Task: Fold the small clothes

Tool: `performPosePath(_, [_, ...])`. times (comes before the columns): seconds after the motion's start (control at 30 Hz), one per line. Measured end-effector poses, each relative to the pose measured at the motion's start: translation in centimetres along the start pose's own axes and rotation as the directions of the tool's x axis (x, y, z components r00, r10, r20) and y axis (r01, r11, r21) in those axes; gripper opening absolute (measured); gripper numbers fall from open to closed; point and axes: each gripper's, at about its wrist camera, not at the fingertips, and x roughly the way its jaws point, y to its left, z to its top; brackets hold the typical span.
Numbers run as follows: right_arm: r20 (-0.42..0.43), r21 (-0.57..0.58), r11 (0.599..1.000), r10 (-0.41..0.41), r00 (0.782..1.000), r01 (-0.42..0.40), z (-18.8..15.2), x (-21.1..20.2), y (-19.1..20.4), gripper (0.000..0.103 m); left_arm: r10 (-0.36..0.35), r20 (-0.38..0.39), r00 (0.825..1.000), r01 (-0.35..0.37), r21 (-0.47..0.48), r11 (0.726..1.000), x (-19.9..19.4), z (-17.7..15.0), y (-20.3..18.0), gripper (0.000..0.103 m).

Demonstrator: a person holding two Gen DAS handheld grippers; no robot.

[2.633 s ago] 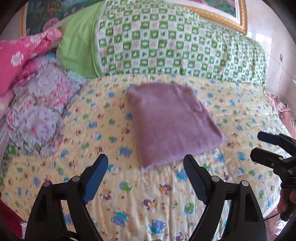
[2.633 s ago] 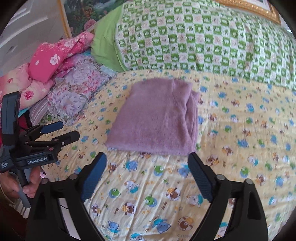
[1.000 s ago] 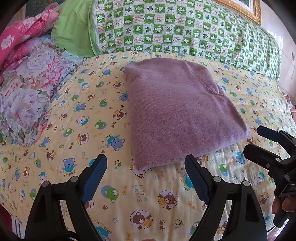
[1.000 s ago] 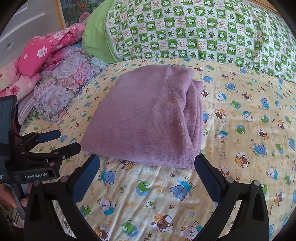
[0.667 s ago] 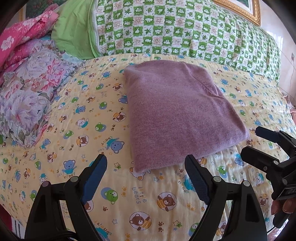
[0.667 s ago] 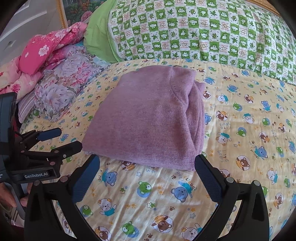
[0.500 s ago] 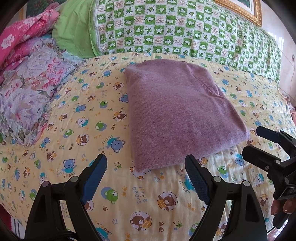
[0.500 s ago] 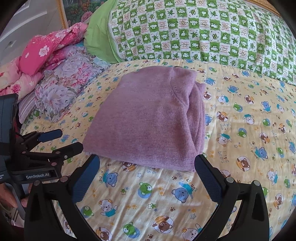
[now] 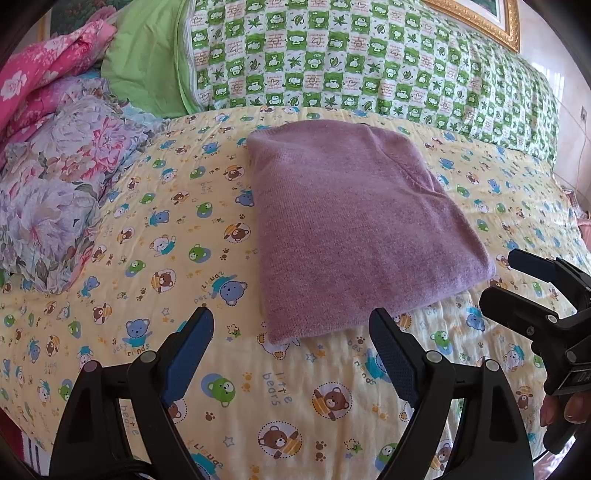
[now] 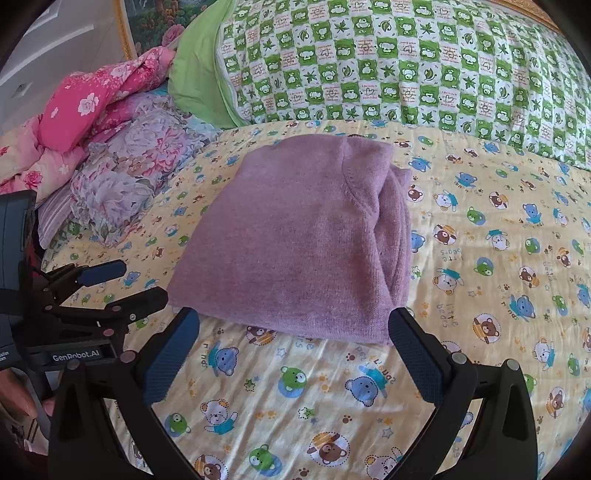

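A folded purple knit garment [image 9: 354, 225] lies flat on the yellow bear-print bed sheet [image 9: 177, 236]; it also shows in the right wrist view [image 10: 295, 243]. My left gripper [image 9: 291, 332] is open and empty, just short of the garment's near edge. My right gripper [image 10: 295, 332] is open and empty, also at the near edge. The right gripper shows at the right of the left wrist view [image 9: 524, 284], and the left gripper at the left of the right wrist view [image 10: 118, 284].
A green checked pillow [image 9: 362, 70] lies along the far side. Floral purple bedding [image 9: 59, 192] and a pink quilt [image 10: 99, 99] are piled at the left. A gold picture frame [image 9: 480, 22] hangs behind. The sheet's near edge is below the grippers.
Both grippers came in closer to the garment over the last seconds; in the last half second almost nothing moved. Both stay open.
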Motion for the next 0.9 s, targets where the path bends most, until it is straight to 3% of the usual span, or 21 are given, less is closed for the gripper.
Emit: performPosePath(0.9, [0.003,-0.003,1.000,0.016,1.000,-0.016,0.64,0.05,0.26,0.102,-0.006,-0.002,1.000,0.006,-0.002,1.000,-0.10,0.46,-0.16,0.087])
